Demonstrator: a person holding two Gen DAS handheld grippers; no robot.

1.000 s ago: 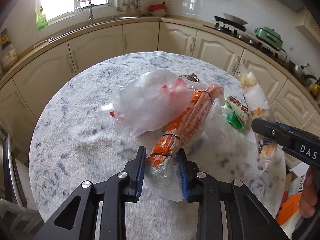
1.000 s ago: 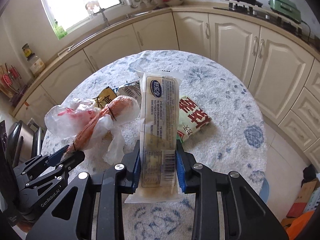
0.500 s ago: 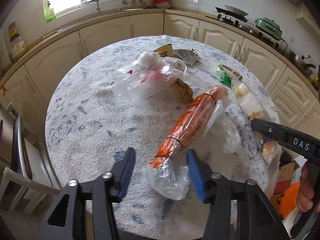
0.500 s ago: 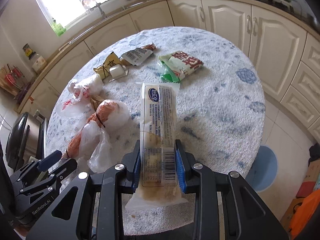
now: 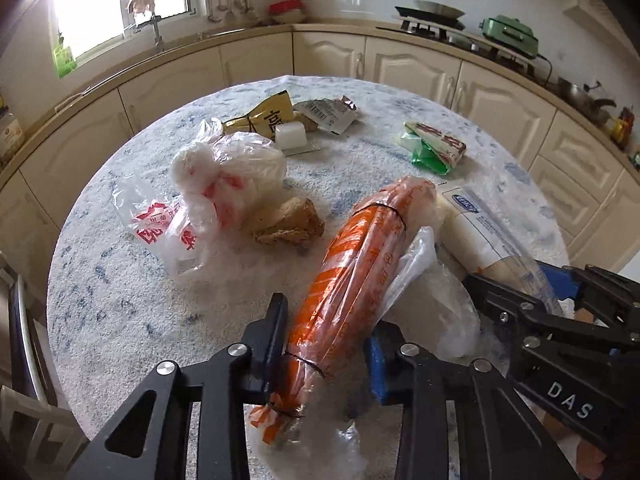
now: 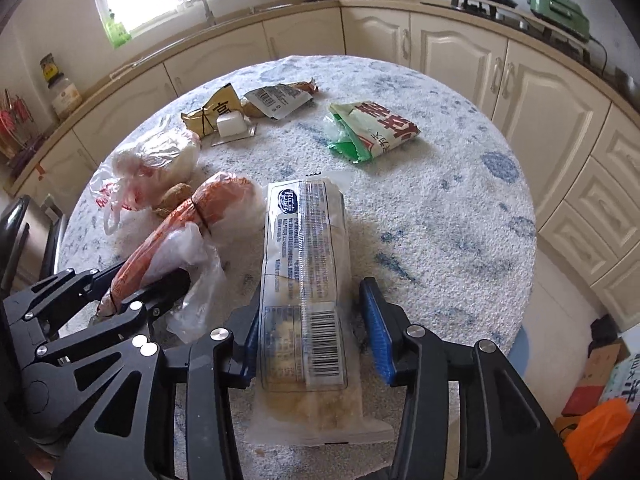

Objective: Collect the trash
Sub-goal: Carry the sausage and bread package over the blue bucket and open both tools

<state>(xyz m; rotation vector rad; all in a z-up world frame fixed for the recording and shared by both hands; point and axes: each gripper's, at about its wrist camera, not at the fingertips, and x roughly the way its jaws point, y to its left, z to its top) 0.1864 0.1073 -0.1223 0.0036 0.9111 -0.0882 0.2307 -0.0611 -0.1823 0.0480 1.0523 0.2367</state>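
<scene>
My left gripper (image 5: 326, 330) is open around an orange plastic-wrapped roll (image 5: 352, 272) that lies on the round speckled table (image 5: 120, 312). My right gripper (image 6: 310, 312) is open; a long clear food packet with a barcode (image 6: 306, 280) lies between its jaws on the table, touching the left one. The roll (image 6: 180, 220) and the left gripper (image 6: 100, 312) show at left in the right wrist view. The right gripper (image 5: 560, 320) and packet (image 5: 480, 232) show at right in the left wrist view.
On the table lie a white and red plastic bag (image 5: 208, 196), a brown crumpled lump (image 5: 288, 222), a yellow wrapper (image 5: 260, 120), a white block (image 5: 290, 136), a grey sachet (image 5: 326, 114) and a green and white packet (image 6: 372, 130). Cream cabinets (image 6: 460, 52) ring the table. Boxes and an orange bag (image 6: 600, 428) sit on the floor.
Both grippers pulled back toward the table's near edge. The left opened off the orange roll; the right has just opened off the clear packet, which now lies on the table.
</scene>
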